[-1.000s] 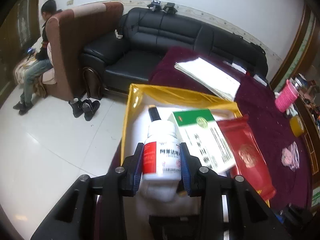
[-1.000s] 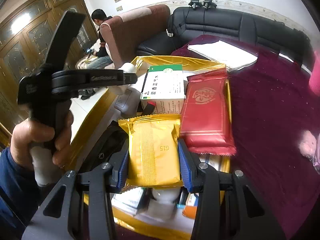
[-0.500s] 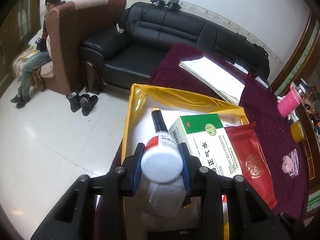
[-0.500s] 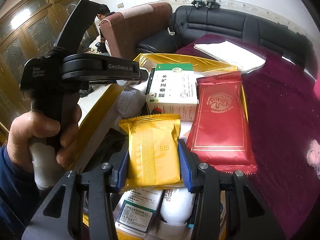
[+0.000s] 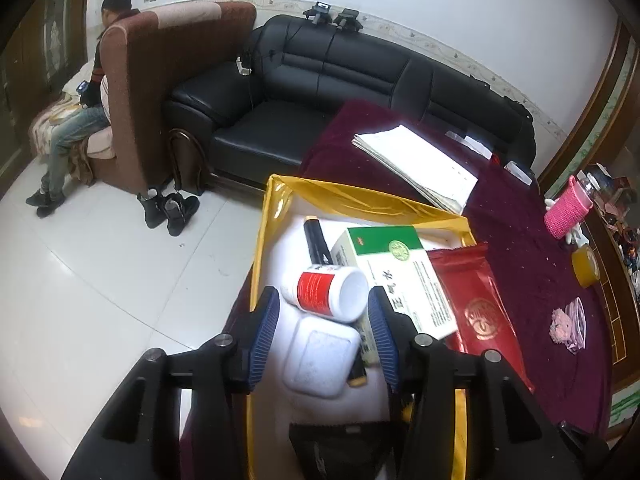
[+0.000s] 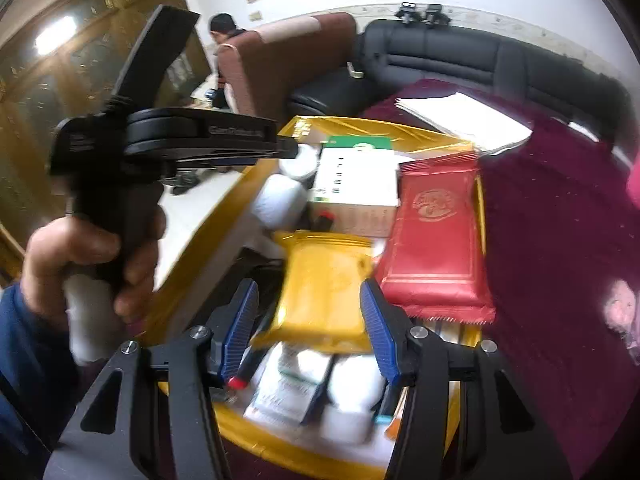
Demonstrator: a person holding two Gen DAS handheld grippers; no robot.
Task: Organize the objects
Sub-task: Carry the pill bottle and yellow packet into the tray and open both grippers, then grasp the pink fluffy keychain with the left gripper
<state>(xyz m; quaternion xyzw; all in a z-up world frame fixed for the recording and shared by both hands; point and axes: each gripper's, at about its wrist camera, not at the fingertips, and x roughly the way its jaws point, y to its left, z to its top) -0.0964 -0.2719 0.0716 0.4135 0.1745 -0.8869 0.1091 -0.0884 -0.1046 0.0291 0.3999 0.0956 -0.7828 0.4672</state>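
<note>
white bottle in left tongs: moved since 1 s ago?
Yes. The white bottle has left the left tongs, now open, and lies tipped in the yellow box against the green-white carton.

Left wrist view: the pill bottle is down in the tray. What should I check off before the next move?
1. Left tongs open: ok, the jaws stand wider than the pill bottle.
2. Bottle inside the gold tray: ok, lying on its side.
3. Bottle at rest: cannot tell.
4. Bottle clear of the green-and-white medicine box: not ok, it lies right beside the box.
5. Right tongs gripping the yellow packet: cannot tell, the view is blurred.
</note>
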